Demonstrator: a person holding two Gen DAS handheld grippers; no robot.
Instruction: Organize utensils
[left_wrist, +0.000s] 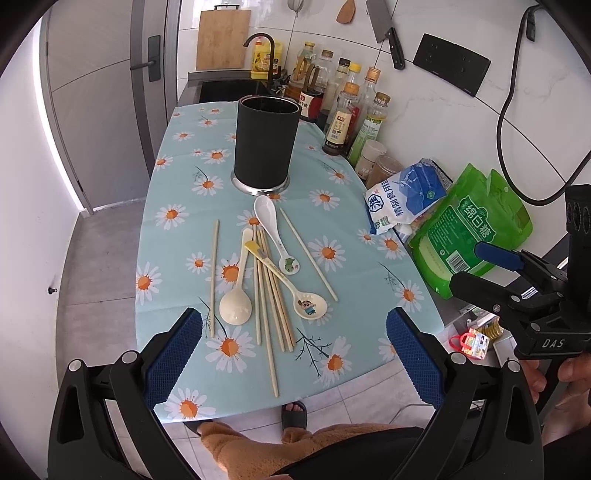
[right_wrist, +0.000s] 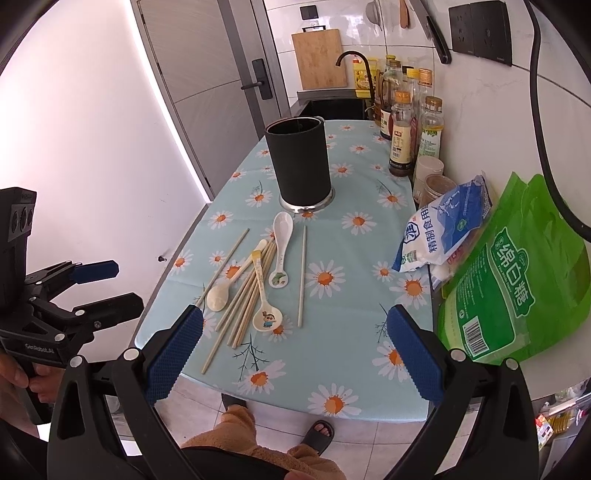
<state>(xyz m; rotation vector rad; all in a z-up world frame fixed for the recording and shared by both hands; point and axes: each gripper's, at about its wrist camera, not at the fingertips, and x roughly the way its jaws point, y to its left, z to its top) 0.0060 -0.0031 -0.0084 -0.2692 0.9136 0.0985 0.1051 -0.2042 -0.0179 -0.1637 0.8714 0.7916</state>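
Daisy-print blue cloth covers the desk (left_wrist: 177, 155). Left tool (left_wrist: 293, 349) hovers wide open, empty, at the near edge. Left to right ahead: lone pale chopstick (left_wrist: 214, 277), cream plastic spoon (left_wrist: 236, 295), bundled bamboo chopsticks (left_wrist: 271, 306), two white ceramic cartoon spoons (left_wrist: 291, 284), tall black cylindrical holder (left_wrist: 264, 144) beyond. Right tool (right_wrist: 295, 349) likewise open, empty. Chopsticks: light, stiff, roll-prone; pinch mid-length. Ceramic: slippery, chippable; grip handle.

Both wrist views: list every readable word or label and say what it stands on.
"绵白糖": green bag.
"精制食用": blue-and-white bag, rest hidden.
"DAS": right tool, on its body.
"GenRobot.AI": left tool, on its body, faint.
Bottle labels: too small to read.
Spoon with cartoon print: no words.
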